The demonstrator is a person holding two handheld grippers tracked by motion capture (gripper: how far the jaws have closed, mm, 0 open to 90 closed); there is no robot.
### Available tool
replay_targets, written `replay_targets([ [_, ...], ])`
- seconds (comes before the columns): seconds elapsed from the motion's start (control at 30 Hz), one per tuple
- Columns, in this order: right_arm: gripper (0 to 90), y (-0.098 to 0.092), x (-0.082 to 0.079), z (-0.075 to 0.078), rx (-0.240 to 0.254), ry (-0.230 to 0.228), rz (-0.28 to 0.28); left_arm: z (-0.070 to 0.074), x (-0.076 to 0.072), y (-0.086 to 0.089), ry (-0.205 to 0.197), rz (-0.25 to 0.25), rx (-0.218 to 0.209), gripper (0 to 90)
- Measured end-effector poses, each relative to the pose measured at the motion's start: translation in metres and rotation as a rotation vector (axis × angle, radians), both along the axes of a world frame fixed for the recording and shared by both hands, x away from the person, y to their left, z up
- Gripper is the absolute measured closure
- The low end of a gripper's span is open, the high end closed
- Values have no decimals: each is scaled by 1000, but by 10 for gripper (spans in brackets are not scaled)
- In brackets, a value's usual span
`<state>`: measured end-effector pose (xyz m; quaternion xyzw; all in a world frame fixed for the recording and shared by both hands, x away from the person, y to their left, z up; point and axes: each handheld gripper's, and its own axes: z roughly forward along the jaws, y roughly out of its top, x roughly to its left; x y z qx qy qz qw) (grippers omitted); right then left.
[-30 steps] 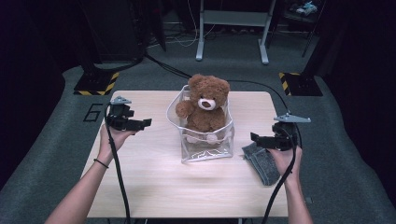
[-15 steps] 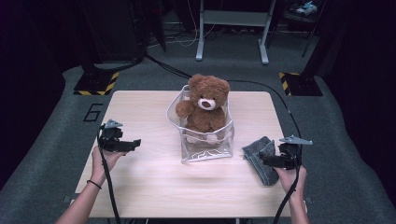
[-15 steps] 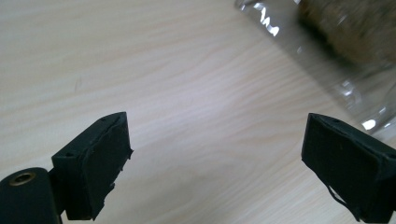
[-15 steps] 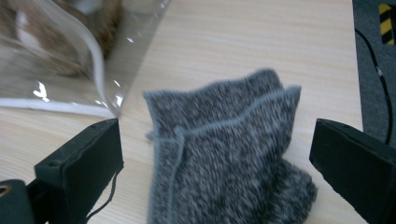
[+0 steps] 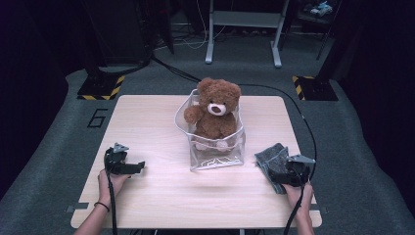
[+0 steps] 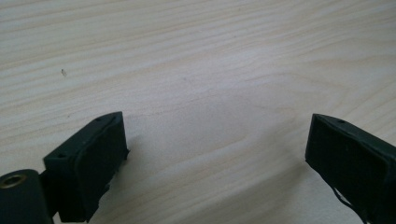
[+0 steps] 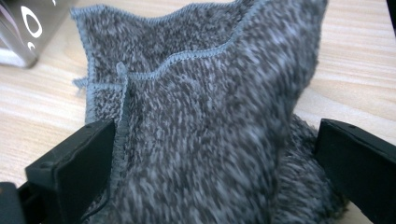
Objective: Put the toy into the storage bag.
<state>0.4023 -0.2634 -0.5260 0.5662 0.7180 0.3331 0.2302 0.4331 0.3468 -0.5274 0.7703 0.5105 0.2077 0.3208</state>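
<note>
Dark floor and black equipment stands surround a pale wooden table (image 5: 147,117). At its middle a clear plastic bag (image 5: 215,152) stands upright, and a brown teddy bear (image 5: 215,110) is seated inside it, head and arms above the rim. Near the right front edge a grey knitted cloth (image 5: 270,157) lies crumpled, just beside the bag but apart from it.

The right gripper (image 5: 286,172) is placed at the cloth's near end. Seen in the right gripper view, its jaws are spread wide on either side of a raised fold of the cloth (image 7: 201,116); the fabric lies between them, but nothing is clamped yet. The left gripper (image 5: 128,168) is held low over bare wood near the left front edge, well apart from the bag, and its jaws are likewise spread wide around nothing.

The step in hand is judged to be the approach to the cloth. For the next move, the right jaws would need to be closed firmly on the raised fold before any lift is tried.
</note>
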Motion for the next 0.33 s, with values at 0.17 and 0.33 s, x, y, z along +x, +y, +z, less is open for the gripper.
replay_targets([
  [0.17, 0, 6, -3, -2, -48, -27, 7, -4, -2, -3, -35, 11, -6, 46],
  [0.33, 0, 6, -3, -2, -50, -26, 5, -4, -2, -3, -34, 10, -8, 46],
])
